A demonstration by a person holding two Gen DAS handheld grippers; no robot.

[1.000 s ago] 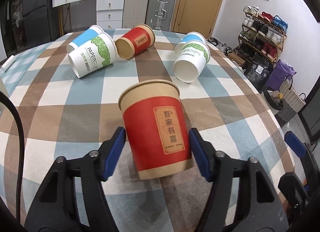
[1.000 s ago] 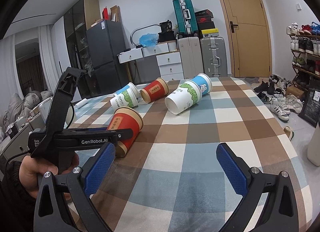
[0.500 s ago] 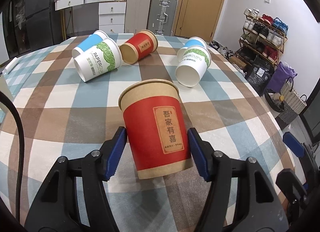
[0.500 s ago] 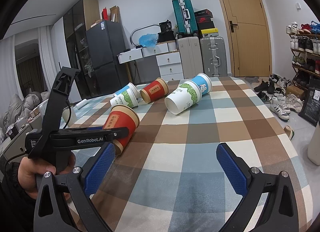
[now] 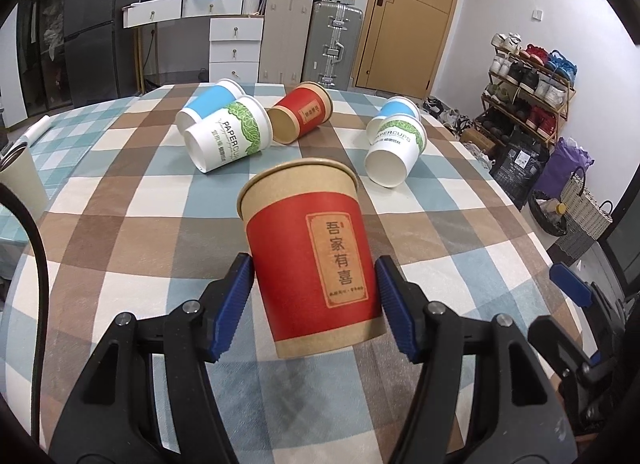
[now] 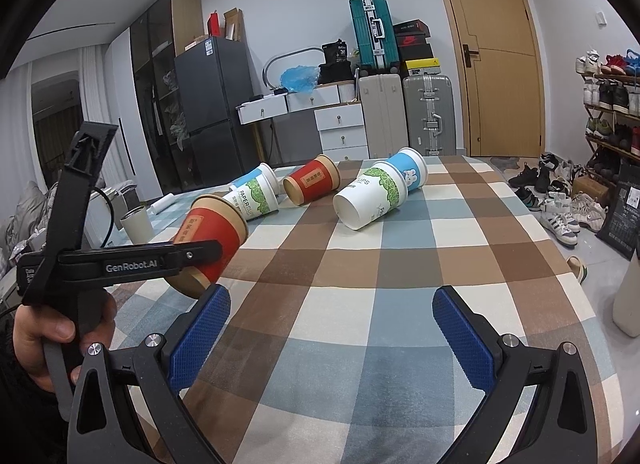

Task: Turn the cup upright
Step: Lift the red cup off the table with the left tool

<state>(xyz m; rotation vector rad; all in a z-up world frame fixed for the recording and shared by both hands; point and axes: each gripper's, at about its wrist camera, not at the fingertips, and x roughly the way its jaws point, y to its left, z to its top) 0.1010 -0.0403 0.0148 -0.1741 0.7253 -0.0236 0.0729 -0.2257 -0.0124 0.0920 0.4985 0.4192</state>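
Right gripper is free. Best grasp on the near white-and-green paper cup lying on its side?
Grip the white-and-green paper cup across its mid sidewall, fingers straddling its tapered body. It lies with the open mouth toward the camera and the blue cup close behind, so the open right gripper should probably come from above.

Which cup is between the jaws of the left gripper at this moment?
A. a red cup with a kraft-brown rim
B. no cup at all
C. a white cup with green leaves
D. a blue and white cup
A: in the left wrist view the red cup sits between the blue pads of the left gripper, tilted above the checked tablecloth.
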